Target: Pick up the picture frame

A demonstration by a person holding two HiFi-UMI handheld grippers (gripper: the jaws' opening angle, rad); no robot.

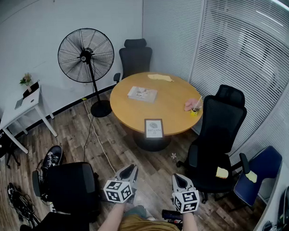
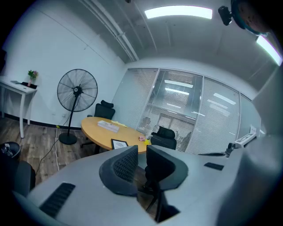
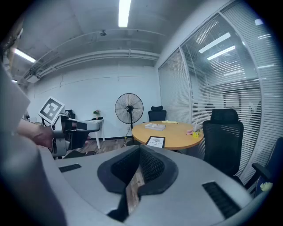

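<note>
Down by the person's waist, the left hand-held gripper (image 2: 142, 152) stood open by a narrow slot, nothing in it. The right hand-held gripper (image 3: 140, 150) had its tips together, empty too. So nothing of the job was done; approach, grip and lift all remained, by my reading.

Ahead lay wooden floor (image 1: 141, 160), with a cable (image 1: 98, 138) trailing along its left. One black chair (image 1: 71, 186) sat close on the left, and another (image 1: 220, 129) stood beside the desk (image 1: 172, 100) on the right. Neither blocked the straight line.

At the round desk's near edge stood the picture frame (image 1: 154, 128), propped up, facing the person, well apart from both tools. Further back lay a flat book (image 1: 143, 93) and a pink thing (image 1: 190, 105). Beyond those were a standing fan (image 1: 86, 55) and a third chair (image 1: 136, 56).
</note>
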